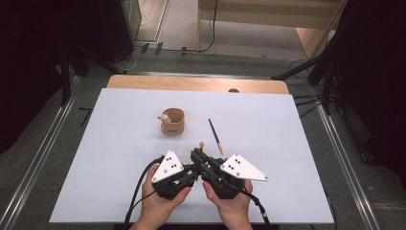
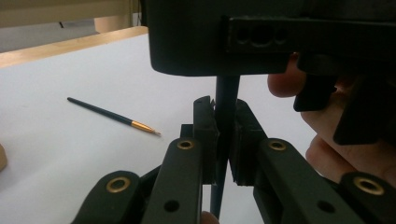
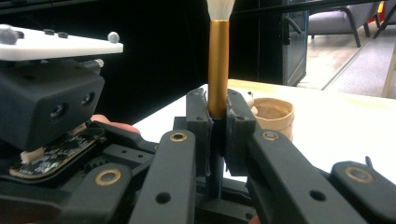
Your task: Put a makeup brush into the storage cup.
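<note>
High view: both grippers meet near the table's [image 1: 119,143] front edge, sharing one brush [image 1: 201,145]. Right gripper [image 3: 218,126] clamps the brush at its gold ferrule, bristles up. Left gripper [image 2: 226,140] grips its dark handle (jaws pressed on both sides). A second brush [image 1: 215,135] lies just beyond, near the wooden cup [image 1: 173,121].

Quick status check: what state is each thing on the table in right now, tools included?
Held brush: upright, bristles up, clamped by both tools.
Left tool: shut on the brush's dark handle.
Right tool: shut on the brush at its gold collar.
Spare brush: lying flat on the table, untouched.
Wooden cup: upright, open at the top, small figure at its rim.
</note>
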Demonstrator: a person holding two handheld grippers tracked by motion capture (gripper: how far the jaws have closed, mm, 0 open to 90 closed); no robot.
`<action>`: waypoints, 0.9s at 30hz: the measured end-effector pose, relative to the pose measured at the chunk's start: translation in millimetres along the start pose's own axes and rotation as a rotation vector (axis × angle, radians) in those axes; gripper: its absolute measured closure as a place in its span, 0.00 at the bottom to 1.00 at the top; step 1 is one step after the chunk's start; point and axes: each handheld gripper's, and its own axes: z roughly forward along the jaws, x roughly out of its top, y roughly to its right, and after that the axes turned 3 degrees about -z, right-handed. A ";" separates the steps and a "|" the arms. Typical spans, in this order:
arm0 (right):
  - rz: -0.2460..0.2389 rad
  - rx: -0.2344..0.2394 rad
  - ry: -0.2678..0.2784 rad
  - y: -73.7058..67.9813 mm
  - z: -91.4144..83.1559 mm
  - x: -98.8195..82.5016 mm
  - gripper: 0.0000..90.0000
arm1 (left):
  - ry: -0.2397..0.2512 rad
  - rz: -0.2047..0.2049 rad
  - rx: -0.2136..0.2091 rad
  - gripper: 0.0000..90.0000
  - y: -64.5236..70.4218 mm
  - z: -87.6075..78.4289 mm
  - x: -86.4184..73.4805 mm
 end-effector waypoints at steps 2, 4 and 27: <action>-0.008 -0.001 0.004 -0.7 -0.9 0.3 0.93 | 0.000 0.006 -0.006 0.94 -0.2 -0.7 0.4; -0.011 -0.013 0.026 -1.1 -2.5 1.1 0.75 | -0.002 0.011 0.002 0.94 0.0 -0.8 0.4; -0.018 -0.062 0.014 24.0 -20.1 11.2 0.01 | 0.008 -0.015 0.019 0.94 -13.4 -3.0 -3.0</action>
